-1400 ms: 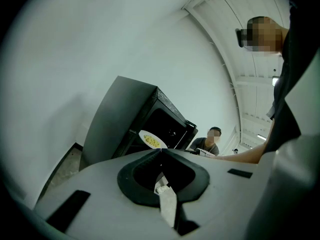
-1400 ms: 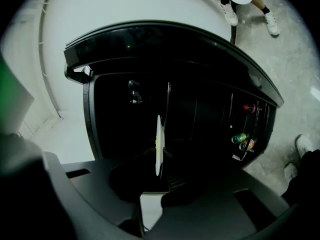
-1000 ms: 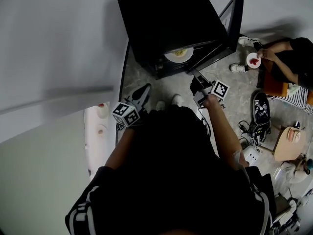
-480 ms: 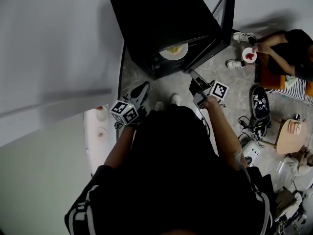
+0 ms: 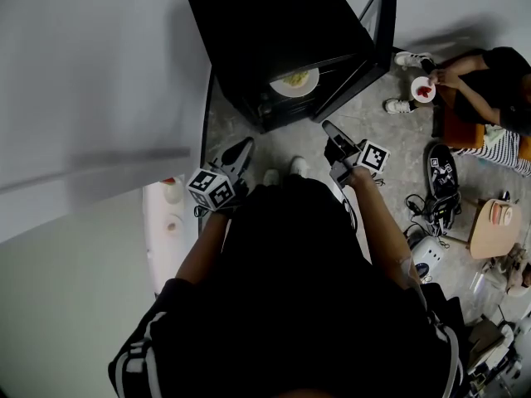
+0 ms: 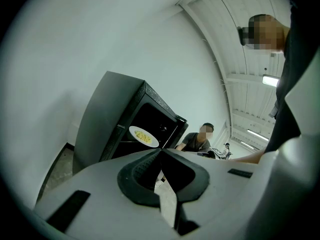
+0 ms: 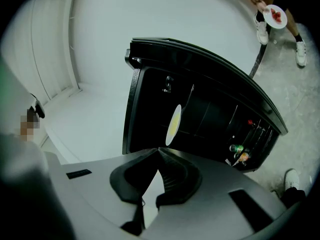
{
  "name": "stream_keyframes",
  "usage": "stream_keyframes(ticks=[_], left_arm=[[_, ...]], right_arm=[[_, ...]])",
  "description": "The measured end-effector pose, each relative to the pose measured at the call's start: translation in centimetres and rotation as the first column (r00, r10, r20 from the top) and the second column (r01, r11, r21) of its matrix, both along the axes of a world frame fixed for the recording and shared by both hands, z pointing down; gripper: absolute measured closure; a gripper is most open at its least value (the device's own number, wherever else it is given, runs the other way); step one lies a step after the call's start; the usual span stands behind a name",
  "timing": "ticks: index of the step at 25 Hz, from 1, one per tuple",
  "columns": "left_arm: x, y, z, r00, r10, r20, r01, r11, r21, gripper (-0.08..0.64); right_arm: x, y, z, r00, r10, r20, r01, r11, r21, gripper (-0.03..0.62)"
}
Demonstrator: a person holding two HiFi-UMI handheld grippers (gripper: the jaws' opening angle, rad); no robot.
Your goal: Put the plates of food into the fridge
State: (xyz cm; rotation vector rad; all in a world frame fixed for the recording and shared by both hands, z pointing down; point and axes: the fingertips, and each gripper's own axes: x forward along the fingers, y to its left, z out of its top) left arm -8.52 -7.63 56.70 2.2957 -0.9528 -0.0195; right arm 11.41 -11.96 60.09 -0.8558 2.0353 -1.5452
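The black fridge [image 5: 282, 31] stands on the floor with its door [image 5: 369, 44] swung open. On a shelf inside it rests a white plate of yellow food [image 5: 294, 81], which also shows in the left gripper view [image 6: 144, 136] and edge-on in the right gripper view [image 7: 173, 124]. My left gripper [image 5: 241, 151] hangs shut and empty to the left, short of the fridge. Before the open door, my right gripper [image 5: 329, 128] is shut with nothing in it. A seated person at the right holds a second white plate with red food [image 5: 423, 90].
Bottles and cans [image 7: 239, 154] sit in the door's rack. A skateboard [image 5: 442, 181], cables [image 5: 427, 215] and a small wooden table [image 5: 489, 229] lie at the right. A white counter [image 5: 170, 222] with small items is on my left. Grey wall fills the left side.
My right gripper has drawn back slightly from the fridge opening. The plate of yellow food stays on its shelf. The left gripper has hardly moved.
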Motion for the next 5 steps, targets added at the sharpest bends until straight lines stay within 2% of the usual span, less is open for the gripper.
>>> stream_keyframes(ticks=[5], left_arm=[[-0.11, 0.44, 0.05, 1.0, 0.003, 0.0, -0.003, 1.0, -0.002, 0.538]], right_arm=[[-0.19, 0.96, 0.32, 1.0, 0.001, -0.013, -0.001, 1.0, -0.003, 0.568]])
